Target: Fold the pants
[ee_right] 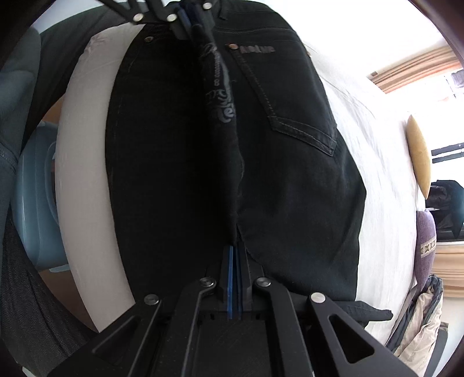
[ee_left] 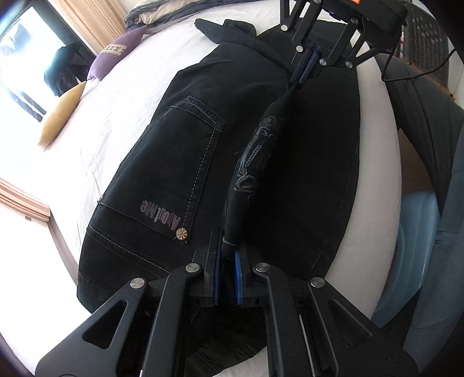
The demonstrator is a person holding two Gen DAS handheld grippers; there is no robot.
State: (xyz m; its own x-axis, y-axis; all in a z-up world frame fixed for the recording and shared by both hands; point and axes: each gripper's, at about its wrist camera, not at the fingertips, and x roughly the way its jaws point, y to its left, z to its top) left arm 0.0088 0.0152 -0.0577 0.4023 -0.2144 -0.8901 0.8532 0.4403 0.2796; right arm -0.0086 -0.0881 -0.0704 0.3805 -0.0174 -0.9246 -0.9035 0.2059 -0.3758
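I hold the black pants (ee_left: 188, 162) on the bed (ee_left: 121, 95), left gripper (ee_left: 227, 255) and right gripper (ee_right: 235, 246) each clamped on a raised fold; the mattress edge lies beside them, cushions (ee_left: 62, 113) well apart.

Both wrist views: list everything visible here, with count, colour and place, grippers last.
pants: one, black, spread on the bed, a raised fold stretched between the two grippers
bed: one, white sheet, under the pants
cushions: two, purple and mustard, at the bed's far side
quilted cover: one, beige and grey, bunched at the bed's end
curtain: one, tan, beside the window
left gripper: one, black with blue pads, shut on the fold
right gripper: one, black with blue pads, shut on the fold's other end
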